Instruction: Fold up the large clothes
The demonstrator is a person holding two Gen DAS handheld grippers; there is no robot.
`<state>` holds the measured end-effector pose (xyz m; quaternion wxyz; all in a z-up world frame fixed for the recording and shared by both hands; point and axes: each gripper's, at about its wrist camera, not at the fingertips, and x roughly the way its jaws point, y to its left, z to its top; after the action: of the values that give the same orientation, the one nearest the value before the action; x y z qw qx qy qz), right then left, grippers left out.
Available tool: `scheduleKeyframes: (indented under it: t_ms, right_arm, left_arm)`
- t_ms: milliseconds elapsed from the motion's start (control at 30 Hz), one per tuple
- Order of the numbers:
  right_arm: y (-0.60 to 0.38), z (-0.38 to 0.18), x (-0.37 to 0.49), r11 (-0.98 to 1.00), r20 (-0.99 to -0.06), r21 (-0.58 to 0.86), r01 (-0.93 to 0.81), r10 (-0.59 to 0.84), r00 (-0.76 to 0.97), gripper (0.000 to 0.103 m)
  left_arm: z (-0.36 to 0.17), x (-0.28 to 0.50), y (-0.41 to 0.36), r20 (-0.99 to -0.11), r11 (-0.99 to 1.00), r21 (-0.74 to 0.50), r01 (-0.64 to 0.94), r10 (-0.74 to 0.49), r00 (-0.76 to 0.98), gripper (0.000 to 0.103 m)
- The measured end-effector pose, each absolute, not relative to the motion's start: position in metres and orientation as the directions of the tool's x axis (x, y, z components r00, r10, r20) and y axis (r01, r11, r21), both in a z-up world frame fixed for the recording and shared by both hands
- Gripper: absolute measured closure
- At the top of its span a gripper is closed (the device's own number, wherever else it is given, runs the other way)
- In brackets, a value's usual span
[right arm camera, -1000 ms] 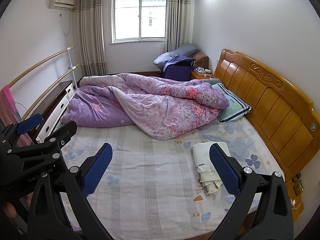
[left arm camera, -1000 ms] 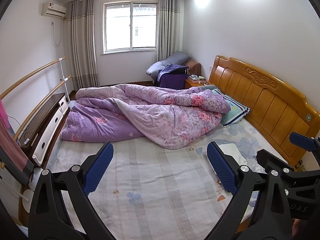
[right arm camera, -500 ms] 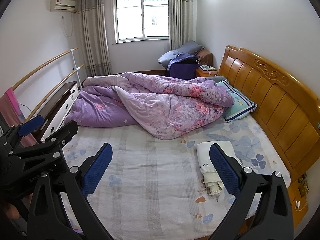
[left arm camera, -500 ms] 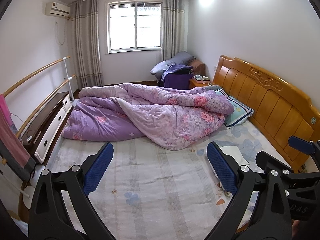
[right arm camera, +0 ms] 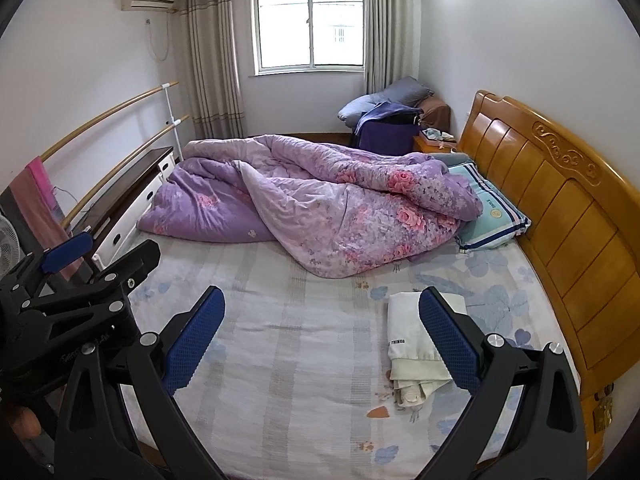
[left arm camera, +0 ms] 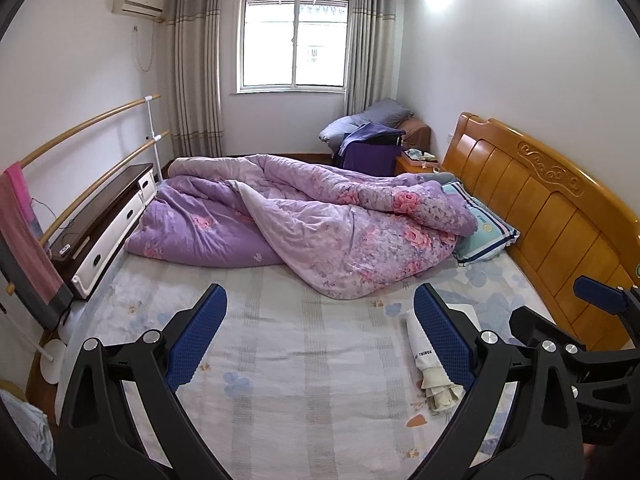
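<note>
A rumpled purple quilt (left arm camera: 320,224) covers the far half of the bed (left arm camera: 304,360). Folded white clothes (right arm camera: 412,344) lie near the headboard (right arm camera: 560,216). Left gripper (left arm camera: 320,340) and right gripper (right arm camera: 320,340) hover spread wide, holding nothing.

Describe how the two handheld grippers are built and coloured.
The left gripper and the right gripper look alike: matte black angular frames with silver screw heads, each with two long fingers faced with textured blue pads. A blue tab tops each body. Faint white lettering marks the frames. No cables show.
</note>
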<state>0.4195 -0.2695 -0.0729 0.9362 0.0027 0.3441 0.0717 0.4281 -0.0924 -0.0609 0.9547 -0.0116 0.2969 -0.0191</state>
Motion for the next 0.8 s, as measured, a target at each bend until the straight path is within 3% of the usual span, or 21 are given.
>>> scheduleKeyframes:
  t_ms: [433,667,800]
  right_arm:
    - [-0.264,-0.095,0.452,0.988,-0.682,0.06,-0.142,0.144,0.717,0.009]
    - [-0.174,-0.119,0.48,0.986,-0.719,0.025,-0.163,0.131,0.682,0.009]
    - [-0.079,-0.161,0.506,0.973,-0.768,0.001,-0.23,0.148,0.623,0.007]
  left_arm:
    - [-0.087,0.458,-0.079,-0.591,0.998,-0.057,0.032,-0.059,0.805,0.008]
    - [-0.122,0.485,0.017,-0.628,0.994,-0.11,0.007,-0.075,0.775,0.008]
    - [-0.17,0.505,0.11,-0.698,0.989,-0.137,-0.052,-0.059,0.714,0.008]
